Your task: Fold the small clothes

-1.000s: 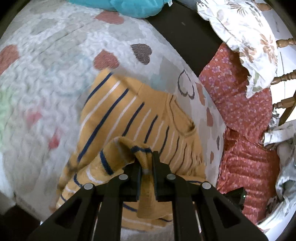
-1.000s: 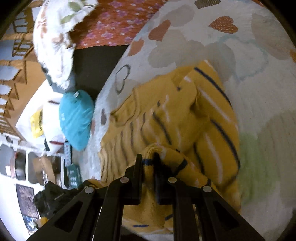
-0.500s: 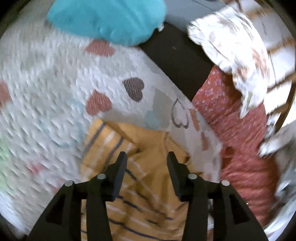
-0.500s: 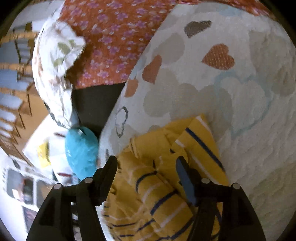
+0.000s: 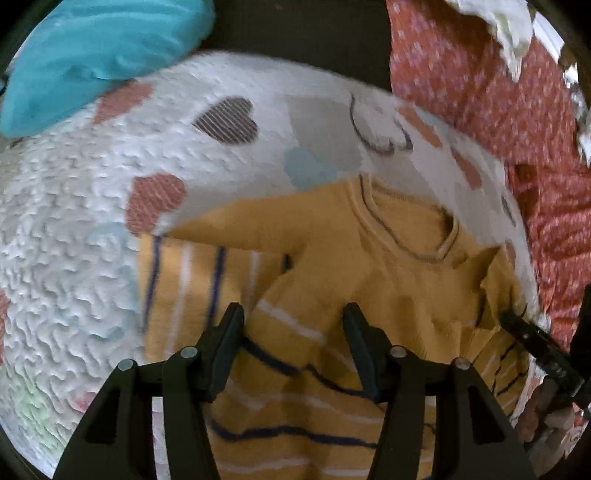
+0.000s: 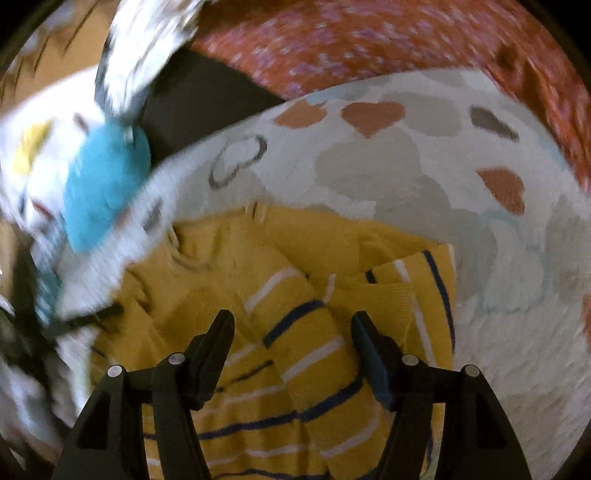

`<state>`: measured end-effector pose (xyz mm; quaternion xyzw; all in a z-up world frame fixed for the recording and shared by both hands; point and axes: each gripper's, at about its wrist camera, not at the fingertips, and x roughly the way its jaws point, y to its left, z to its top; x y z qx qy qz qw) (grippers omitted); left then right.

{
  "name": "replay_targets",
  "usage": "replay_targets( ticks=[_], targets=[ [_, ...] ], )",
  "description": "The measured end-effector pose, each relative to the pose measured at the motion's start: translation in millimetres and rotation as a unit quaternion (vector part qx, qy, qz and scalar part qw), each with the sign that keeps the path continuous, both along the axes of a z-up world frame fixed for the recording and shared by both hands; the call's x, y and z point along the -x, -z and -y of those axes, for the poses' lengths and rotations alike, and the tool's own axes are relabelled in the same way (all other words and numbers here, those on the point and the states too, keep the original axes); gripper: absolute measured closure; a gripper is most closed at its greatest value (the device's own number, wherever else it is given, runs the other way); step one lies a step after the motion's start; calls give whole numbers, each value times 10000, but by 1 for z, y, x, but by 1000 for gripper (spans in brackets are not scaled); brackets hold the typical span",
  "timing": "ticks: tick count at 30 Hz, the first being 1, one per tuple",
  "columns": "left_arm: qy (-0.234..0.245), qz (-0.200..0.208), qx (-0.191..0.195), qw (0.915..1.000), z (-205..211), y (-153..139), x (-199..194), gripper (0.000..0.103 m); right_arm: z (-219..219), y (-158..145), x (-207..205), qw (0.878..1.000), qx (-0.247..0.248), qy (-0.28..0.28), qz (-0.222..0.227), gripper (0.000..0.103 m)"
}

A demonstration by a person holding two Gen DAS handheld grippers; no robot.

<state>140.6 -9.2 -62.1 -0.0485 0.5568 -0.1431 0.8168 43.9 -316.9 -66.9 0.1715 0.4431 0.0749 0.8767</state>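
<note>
A small yellow sweater (image 5: 388, 280) with navy and white stripes lies on a white quilt with heart shapes (image 5: 74, 229). Its neckline faces the far edge and both sleeves are folded across the body. My left gripper (image 5: 293, 314) is open and empty above the sweater's folded sleeve. My right gripper (image 6: 291, 321) is open and empty above the sweater (image 6: 303, 332), over a striped sleeve. The right gripper's finger also shows in the left wrist view (image 5: 532, 339) at the sweater's right edge.
A teal cushion (image 5: 92, 48) lies at the quilt's far left edge. A red floral quilt (image 5: 498, 103) lies to the right and beyond. A dark gap (image 5: 295, 29) separates them. The teal cushion (image 6: 103, 184) also shows at left in the right wrist view.
Both grippers let go of the sleeves they held a second ago and opened. Both have pulled back and swung, and the sleeves now lie folded on the sweater.
</note>
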Motion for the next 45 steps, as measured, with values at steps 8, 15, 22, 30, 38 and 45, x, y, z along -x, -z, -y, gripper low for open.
replay_targets(
  ticks=[8, 15, 22, 30, 38, 45],
  targets=[
    [-729, 263, 75, 9970, -12, -31, -9, 97, 21, -12, -10, 9978, -290, 545, 226, 95],
    [-1257, -198, -77, 9918, -21, -2, -25, 96, 44, 14, -26, 9908, -645, 1159, -249, 88],
    [-1602, -333, 745, 9837, -51, -9, -21, 85, 58, 12, -21, 9857, -979, 1341, -293, 58],
    [-2145, 627, 510, 9734, -73, -52, -1, 81, 49, -15, -4, 9808, -443, 1892, 182, 50],
    [-1221, -23, 822, 9891, -26, -25, 1, 79, 49, -6, -10, 9815, -180, 1885, -294, 40],
    [-879, -202, -280, 9955, -1, -2, 3, 78, 72, 4, -2, 9734, -805, 2048, -634, 36]
  ],
)
